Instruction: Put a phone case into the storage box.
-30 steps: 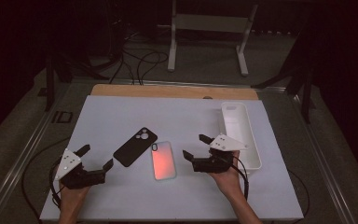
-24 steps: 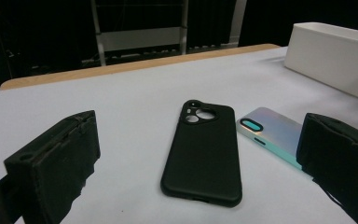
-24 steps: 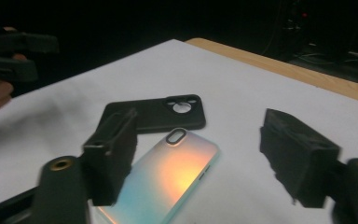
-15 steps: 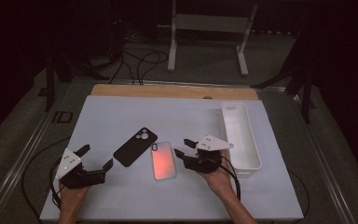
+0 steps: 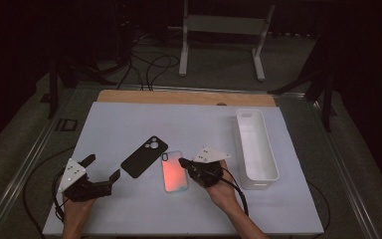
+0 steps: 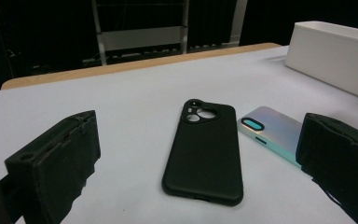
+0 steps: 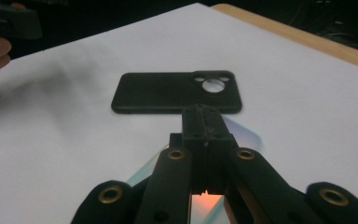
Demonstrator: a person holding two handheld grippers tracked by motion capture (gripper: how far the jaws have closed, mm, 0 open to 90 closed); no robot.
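The right gripper, at lower centre of the high view, has just closed its jaws fully with nothing between them, its tip over the iridescent pink-glowing phone case lying flat on the white table. The left gripper, lower left, stands wide open and empty. The matte black phone case lies just left of the iridescent one.

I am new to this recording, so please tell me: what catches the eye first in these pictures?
The iridescent phone, glowing orange-pink, lies mid-table beside a black phone case on the white table. The right gripper, its fingers just closed together, sits over the phone's right edge. A white tray stands at the right.
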